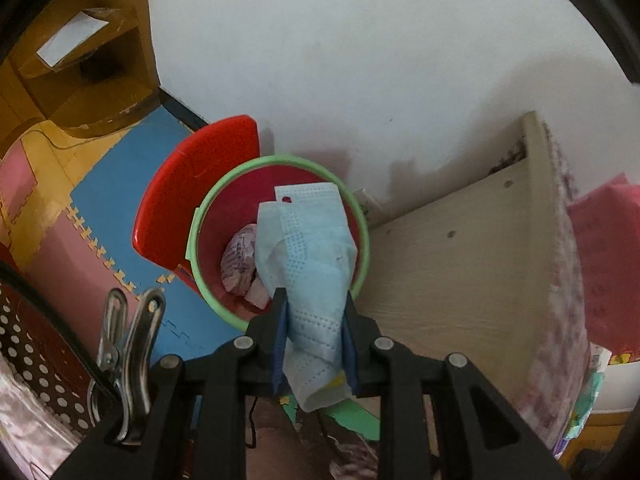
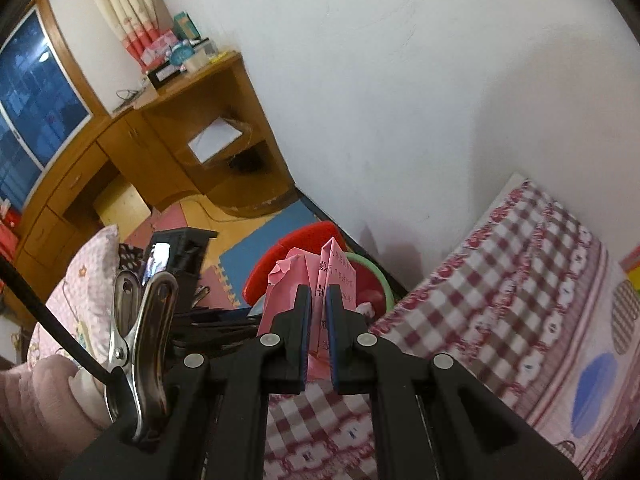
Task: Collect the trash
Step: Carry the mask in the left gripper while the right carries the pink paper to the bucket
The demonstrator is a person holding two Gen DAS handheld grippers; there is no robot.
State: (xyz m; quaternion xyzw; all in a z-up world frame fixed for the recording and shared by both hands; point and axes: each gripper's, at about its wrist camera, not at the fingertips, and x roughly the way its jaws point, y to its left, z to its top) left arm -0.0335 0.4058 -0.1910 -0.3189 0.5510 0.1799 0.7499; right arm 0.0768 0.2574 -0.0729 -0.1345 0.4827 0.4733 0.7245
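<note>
Left gripper (image 1: 314,312) clamped on a crumpled blue face mask (image 1: 310,264), jaws narrowed to the bundle's thickness, pads pressing both sides. Mask hanging directly above the mouth of the red bin with green rim (image 1: 200,216), evidently positioned for release; lower tail of the mask trailing back between the fingers toward six o'clock. Crumpled patterned paper (image 1: 242,264) already lying in the bin at about seven o'clock of the mask. Red bin lid (image 1: 180,200) standing open at ten o'clock of the rim, leaving the opening unobstructed. Bin wedged against the wall beside a pale wooden bed frame (image 1: 460,260) at three o'clock.

Right gripper (image 2: 319,300) shut tight on a folded pink paper (image 2: 298,280) with printed characters, thin sheet pinched upright between the pads. Bin (image 2: 384,280) visible at one o'clock beyond that paper, not yet beneath it; checked bedspread (image 2: 500,280) at three o'clock. Judgement: mask drop imminent, pink paper to follow.
</note>
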